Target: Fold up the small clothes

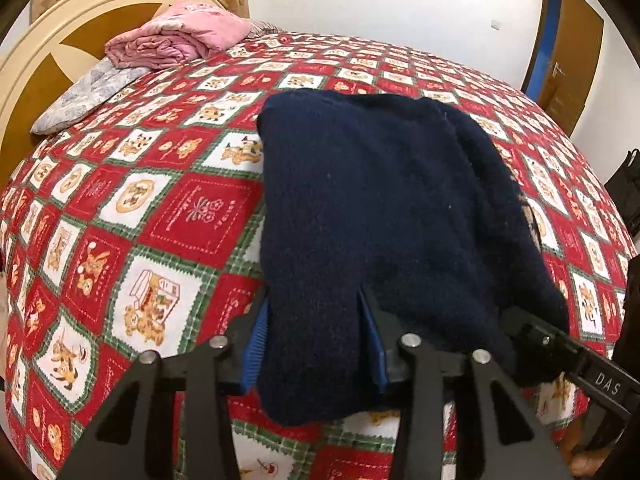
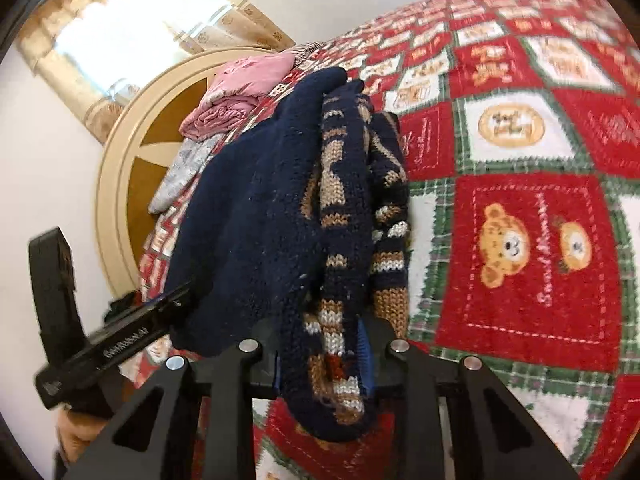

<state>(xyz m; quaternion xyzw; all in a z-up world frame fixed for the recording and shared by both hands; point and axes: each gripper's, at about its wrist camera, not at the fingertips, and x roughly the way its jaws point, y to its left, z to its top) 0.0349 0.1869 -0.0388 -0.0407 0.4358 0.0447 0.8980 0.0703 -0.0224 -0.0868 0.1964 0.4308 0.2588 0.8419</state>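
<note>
A navy knitted sweater (image 1: 380,208) lies folded over on the red patchwork bedspread (image 1: 160,200). My left gripper (image 1: 316,340) is shut on its near edge, the cloth bunched between the blue pads. My right gripper shows at the right of the left wrist view (image 1: 536,332), against the sweater's near right corner. In the right wrist view the sweater (image 2: 256,216) shows tan and white patterned knit on its folded layers. My right gripper (image 2: 324,360) is shut on that patterned edge. My left gripper (image 2: 168,304) holds the navy edge at the left.
A folded pink blanket (image 1: 180,36) and a grey patterned pillow (image 1: 84,96) lie by the cream headboard (image 1: 40,60). A brown door (image 1: 568,48) stands at the far right. Curtains (image 2: 120,28) hang behind the headboard. The bedspread extends widely to the right (image 2: 520,160).
</note>
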